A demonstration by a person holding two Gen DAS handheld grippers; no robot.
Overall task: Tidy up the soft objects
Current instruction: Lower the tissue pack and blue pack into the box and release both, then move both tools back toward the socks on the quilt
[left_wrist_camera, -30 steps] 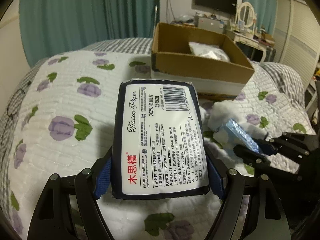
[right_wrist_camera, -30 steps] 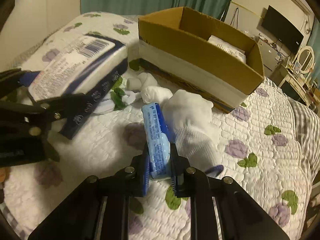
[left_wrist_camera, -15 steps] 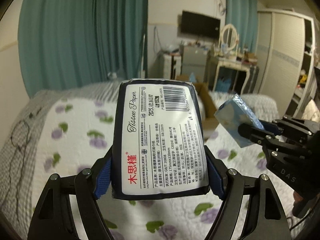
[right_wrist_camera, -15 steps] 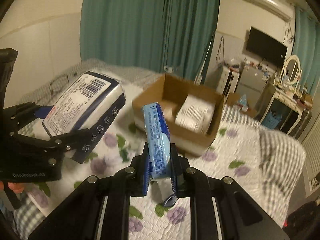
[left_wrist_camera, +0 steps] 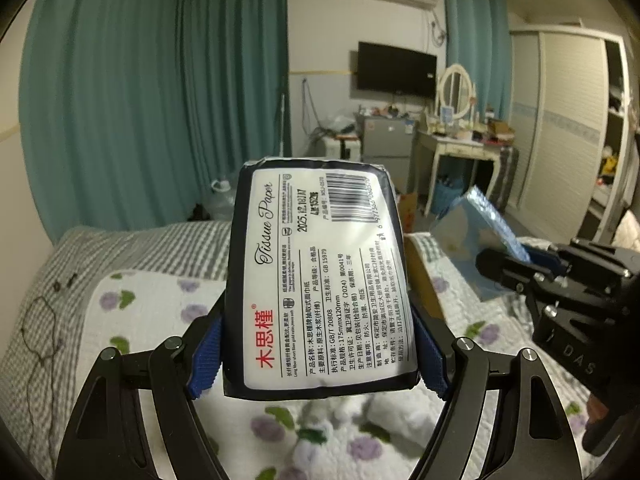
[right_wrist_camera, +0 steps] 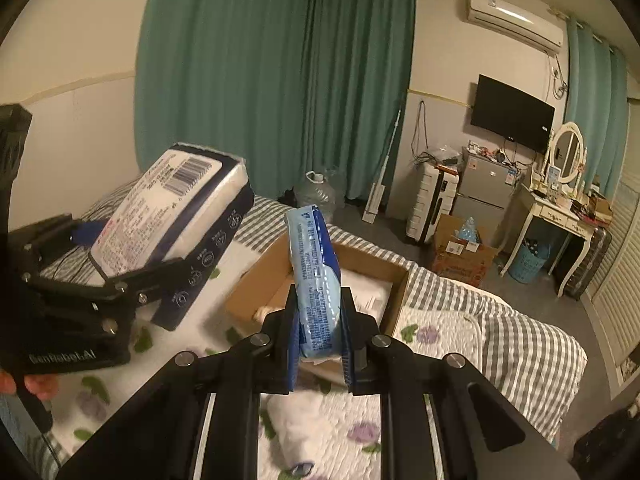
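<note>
My left gripper (left_wrist_camera: 320, 354) is shut on a dark-blue tissue paper pack (left_wrist_camera: 320, 276) with a white label, held high above the bed. It also shows at the left in the right wrist view (right_wrist_camera: 176, 216). My right gripper (right_wrist_camera: 320, 332) is shut on a small light-blue tissue packet (right_wrist_camera: 316, 276), held upright above the open cardboard box (right_wrist_camera: 256, 280). That packet shows at the right in the left wrist view (left_wrist_camera: 480, 232). A white packet (right_wrist_camera: 368, 288) lies inside the box. White socks (right_wrist_camera: 296, 428) lie on the quilt below my right gripper.
The bed has a white quilt with purple flowers (left_wrist_camera: 152, 312) and a grey checked sheet (right_wrist_camera: 520, 344). Beyond the bed stand teal curtains (left_wrist_camera: 160, 100), a wall TV (right_wrist_camera: 512, 112), a small fridge (right_wrist_camera: 484, 188), a dressing table (right_wrist_camera: 556, 208) and another cardboard box (right_wrist_camera: 460, 252).
Both grippers have risen well above the bed with their packs still held. The views have tilted up from the quilt to the room, and the box now lies below the right gripper.
</note>
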